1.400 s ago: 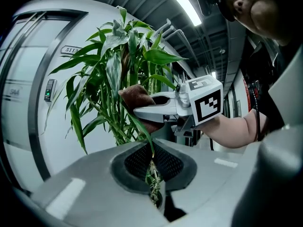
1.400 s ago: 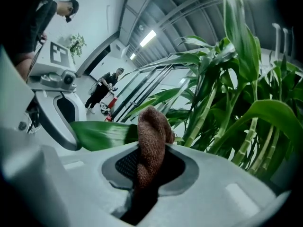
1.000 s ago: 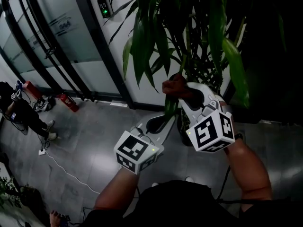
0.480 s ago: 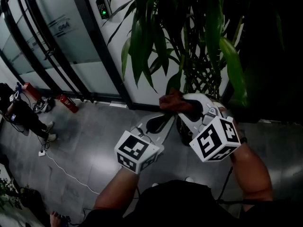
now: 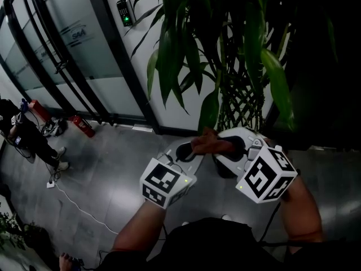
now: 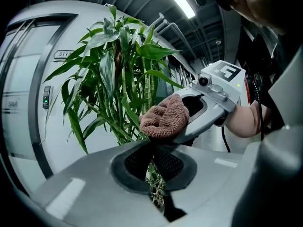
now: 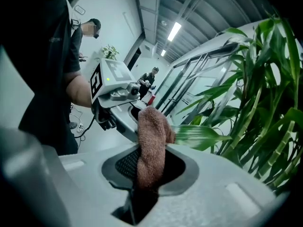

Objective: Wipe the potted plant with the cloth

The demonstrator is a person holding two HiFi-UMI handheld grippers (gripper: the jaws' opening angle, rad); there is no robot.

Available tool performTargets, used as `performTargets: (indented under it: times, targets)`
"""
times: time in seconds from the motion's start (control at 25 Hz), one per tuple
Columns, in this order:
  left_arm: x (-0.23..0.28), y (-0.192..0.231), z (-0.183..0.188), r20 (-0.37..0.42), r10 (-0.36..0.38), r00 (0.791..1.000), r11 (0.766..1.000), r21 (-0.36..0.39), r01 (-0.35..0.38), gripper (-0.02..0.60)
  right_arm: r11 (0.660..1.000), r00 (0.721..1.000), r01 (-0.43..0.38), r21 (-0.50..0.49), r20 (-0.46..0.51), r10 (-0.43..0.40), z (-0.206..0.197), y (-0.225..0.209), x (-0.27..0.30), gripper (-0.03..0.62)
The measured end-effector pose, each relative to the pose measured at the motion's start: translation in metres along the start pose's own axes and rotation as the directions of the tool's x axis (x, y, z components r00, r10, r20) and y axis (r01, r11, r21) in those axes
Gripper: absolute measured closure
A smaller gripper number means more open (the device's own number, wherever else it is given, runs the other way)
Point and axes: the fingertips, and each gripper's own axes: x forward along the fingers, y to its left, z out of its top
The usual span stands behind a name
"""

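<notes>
**Brown cloth held at a leaf of the potted plant**

The brown cloth [image 7: 151, 141] is seen clamped in the right tongs [image 5: 219, 148], bunched up above their jaws at the lower centre of the head view. It is held against the tip of the left tongs [image 5: 189, 150], whose jaws are pressed together; whether a leaf is pinched there cannot be told. A long green leaf [image 7: 203, 135] is shown reaching out from behind the cloth toward the right of the right gripper view. The potted plant [image 5: 225, 55] fills the upper centre and right of the head view, its braided stems [image 5: 240, 109] just above both tongs. Grey floor tiles [image 5: 107, 168] are seen at lower left.
</notes>
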Motion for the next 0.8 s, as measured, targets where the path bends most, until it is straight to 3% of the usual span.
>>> performTargets:
  times: [0.36,0.8]
  targets:
    - [-0.005,-0.001,0.004,0.047,-0.002,0.999,1.0,-0.012,0.002,0.56,0.994,0.996,0.078,0.072,0.046,-0.082,0.006,0.004,-0.009,0.528]
    - [-0.039,0.02,-0.01,0.066,-0.02,0.998,0.997,-0.078,0.026,0.538,0.952,0.968,0.238,0.195,0.033,-0.248,0.013,0.013,0.001,0.528]
